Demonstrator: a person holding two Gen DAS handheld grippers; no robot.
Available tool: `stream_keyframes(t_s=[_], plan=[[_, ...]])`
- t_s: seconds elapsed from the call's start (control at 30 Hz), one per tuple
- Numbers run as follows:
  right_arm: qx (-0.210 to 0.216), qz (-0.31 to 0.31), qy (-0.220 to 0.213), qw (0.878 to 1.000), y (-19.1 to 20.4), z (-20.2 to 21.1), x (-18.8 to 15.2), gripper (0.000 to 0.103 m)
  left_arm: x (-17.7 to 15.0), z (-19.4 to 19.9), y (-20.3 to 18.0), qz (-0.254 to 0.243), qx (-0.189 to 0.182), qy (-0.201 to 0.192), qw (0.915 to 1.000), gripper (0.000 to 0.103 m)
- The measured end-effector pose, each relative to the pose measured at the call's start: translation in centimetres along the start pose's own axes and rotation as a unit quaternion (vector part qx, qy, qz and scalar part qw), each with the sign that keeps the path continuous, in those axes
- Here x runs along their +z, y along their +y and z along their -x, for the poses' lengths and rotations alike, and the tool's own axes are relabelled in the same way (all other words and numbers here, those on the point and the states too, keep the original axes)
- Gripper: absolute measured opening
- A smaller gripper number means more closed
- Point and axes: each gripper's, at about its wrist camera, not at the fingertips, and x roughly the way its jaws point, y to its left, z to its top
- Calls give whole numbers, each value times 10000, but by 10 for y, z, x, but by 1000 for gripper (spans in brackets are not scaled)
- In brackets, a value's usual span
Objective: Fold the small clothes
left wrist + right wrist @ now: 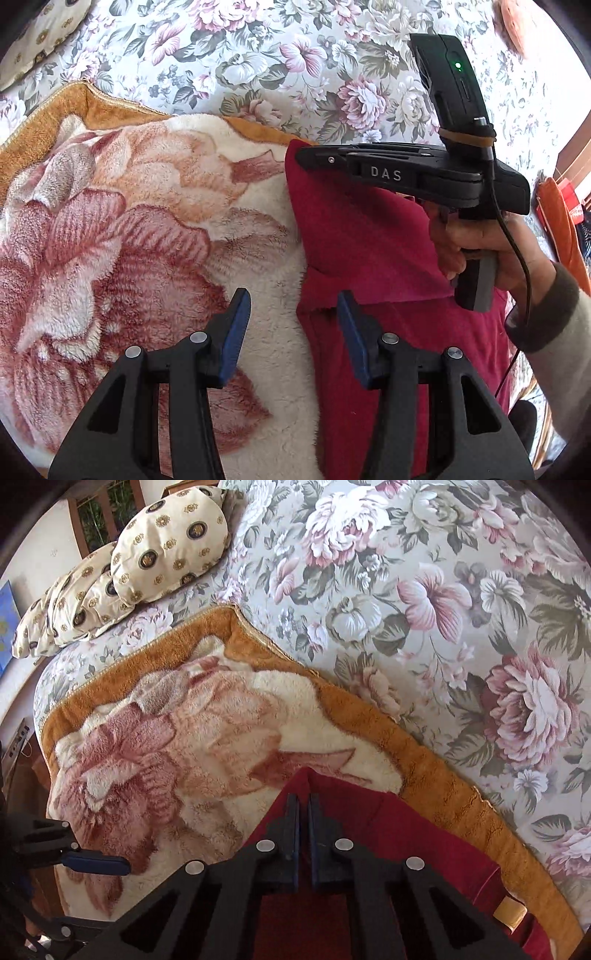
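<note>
Floral bedspread (424, 602) carries a fleece blanket (207, 738) bearing the red garment (373, 240). Right gripper (303, 803) is clenched on its raised far corner. Left gripper (293, 308), released, straddles the near left edge, garment running lengthwise away from it.

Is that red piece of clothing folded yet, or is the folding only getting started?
Partly, it seems. The red garment lies on the fleece blanket with one flap already turned over. In hand: the right gripper is shut on the garment's far corner, seemingly lifting it. The left gripper hovers open over the garment's near edge, gripping nothing. Left to do: carry that corner across, flatten it, and finish the fold.
</note>
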Motion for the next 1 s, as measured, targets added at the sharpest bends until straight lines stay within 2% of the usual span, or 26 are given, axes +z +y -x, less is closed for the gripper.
stream_keyframes(t_s=[0.17, 0.33, 0.4, 0.47, 0.57, 0.63, 0.73, 0.83, 0.9, 0.97, 1.0], plan=[[70, -86, -175, 9998, 10, -16, 15, 3, 1, 13, 4, -30, 161, -193, 9997, 48], [-83, -349, -45, 9993, 5, -45, 8, 4, 3, 9, 2, -4, 180, -136, 9997, 48], [101, -706, -148, 9973, -5, -31, 5, 6, 6, 9, -3, -50, 174, -167, 9997, 48], [235, -927, -481, 9943, -13, 1, -2, 6, 10, 8, -8, -107, 154, -228, 9996, 48], [-113, -1126, -564, 9920, -23, 48, -26, 6, 17, 5, -20, -207, 133, -276, 9993, 48], [-124, -1265, -673, 9896, -31, 71, -51, 6, 22, -2, -30, -303, 189, -299, 9989, 48], [-483, -1272, -347, 9901, -40, 72, -80, 6, 26, -27, -40, -395, 414, -147, 9983, 48], [-758, -1451, 20, 9865, -54, 51, -102, 6, 23, -57, -45, -471, 725, 250, 9959, 48], [-714, -1573, -214, 9847, -60, 52, -110, 6, 17, -69, -43, -386, 896, 445, 9942, 50], [-783, -1726, -111, 9818, -63, 63, -111, 6, 17, -66, -44, -385, 918, 369, 9943, 50], [-833, -1786, -191, 9802, -65, 78, -114, 6, 17, -64, -45, -388, 933, 390, 9941, 50]])
